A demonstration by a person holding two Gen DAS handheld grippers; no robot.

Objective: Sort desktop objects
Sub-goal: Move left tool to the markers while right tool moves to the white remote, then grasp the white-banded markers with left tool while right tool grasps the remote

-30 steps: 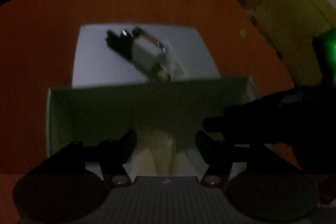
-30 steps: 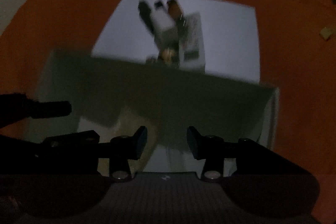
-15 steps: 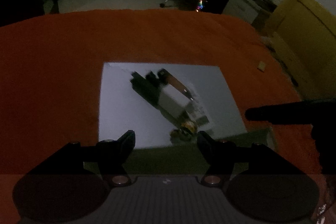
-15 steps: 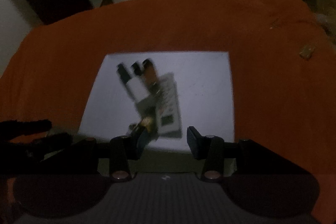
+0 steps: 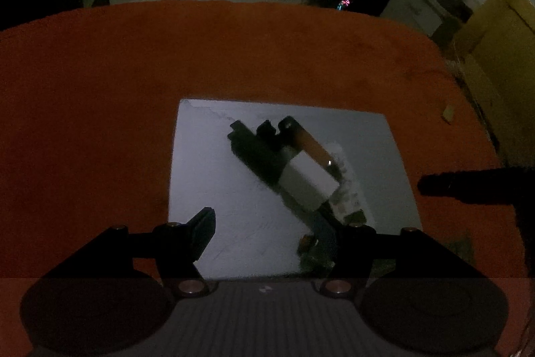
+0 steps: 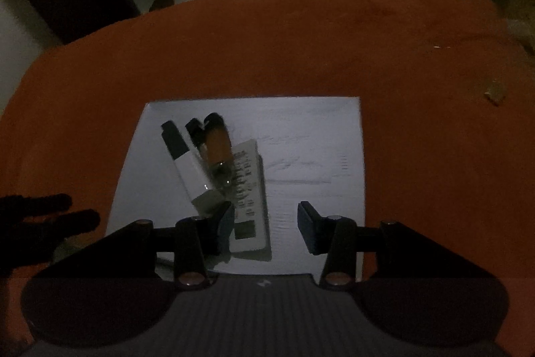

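Note:
A white sheet (image 5: 214, 183) (image 6: 317, 136) lies on the orange tablecloth (image 5: 100, 89) (image 6: 301, 39). On it lies a heap: a white tube with a black cap (image 5: 307, 179) (image 6: 190, 166), an orange bottle with a black cap (image 5: 309, 143) (image 6: 217, 146), and a white remote control (image 6: 249, 189) (image 5: 347, 193) under them. My left gripper (image 5: 274, 226) is open and empty above the sheet's near edge. My right gripper (image 6: 264, 221) is open and empty, its left finger over the remote's near end.
A small tan scrap (image 5: 447, 113) (image 6: 495, 92) lies on the cloth to the right. A yellow cabinet (image 5: 495, 32) stands far right. The room behind is dark, with chairs and furniture. A gloved hand (image 6: 43, 223) shows at the left.
Both grippers have risen and pulled back from the grey-white box that filled the near view; the box has dropped out of sight. The sheet and heap now sit further from the cameras.

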